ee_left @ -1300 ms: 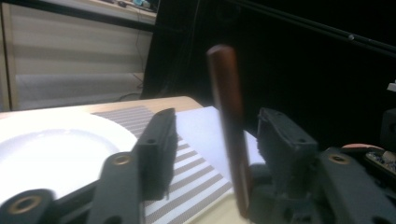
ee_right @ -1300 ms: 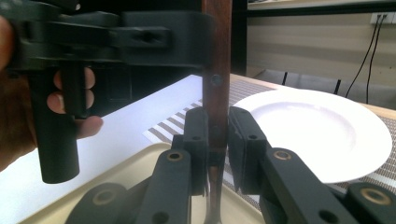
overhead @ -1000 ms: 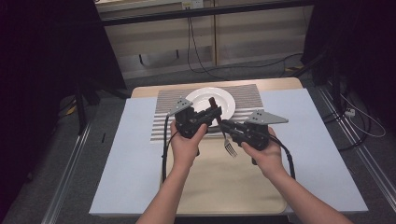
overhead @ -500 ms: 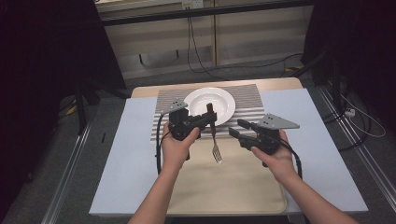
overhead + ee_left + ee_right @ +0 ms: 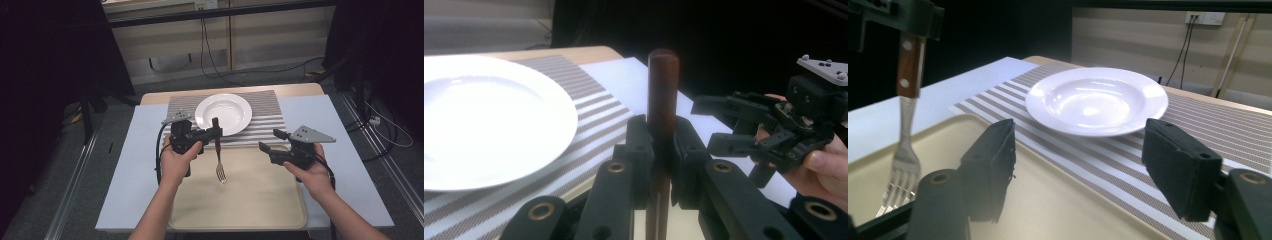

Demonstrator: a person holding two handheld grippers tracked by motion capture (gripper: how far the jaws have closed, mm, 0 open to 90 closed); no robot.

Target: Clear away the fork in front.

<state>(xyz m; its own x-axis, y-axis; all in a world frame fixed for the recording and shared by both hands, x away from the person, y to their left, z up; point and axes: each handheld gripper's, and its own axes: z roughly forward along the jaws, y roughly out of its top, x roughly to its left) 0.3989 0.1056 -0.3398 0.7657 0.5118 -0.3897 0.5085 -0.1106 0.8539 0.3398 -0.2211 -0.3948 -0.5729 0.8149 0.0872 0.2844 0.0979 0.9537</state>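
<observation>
A fork with a brown wooden handle (image 5: 663, 95) hangs upright, tines (image 5: 220, 173) down, over the beige tray (image 5: 260, 200). My left gripper (image 5: 216, 134) is shut on its handle, just in front of the white plate (image 5: 223, 113). In the left gripper view the jaws (image 5: 659, 145) clamp the handle from both sides. My right gripper (image 5: 269, 140) is open and holds nothing, a short way right of the fork over the tray's far edge. Seen from the right gripper (image 5: 1083, 165), the fork (image 5: 905, 145) hangs at the left and the plate (image 5: 1098, 100) lies ahead.
The plate rests on a striped placemat (image 5: 265, 120) at the far side of the table. A pale blue cover (image 5: 130, 170) lies under tray and placemat. Cables trail on the floor beyond the table.
The right gripper has let go of the fork and drawn away to the right. The left gripper has carried the hanging fork a little left and nearer over the tray.
</observation>
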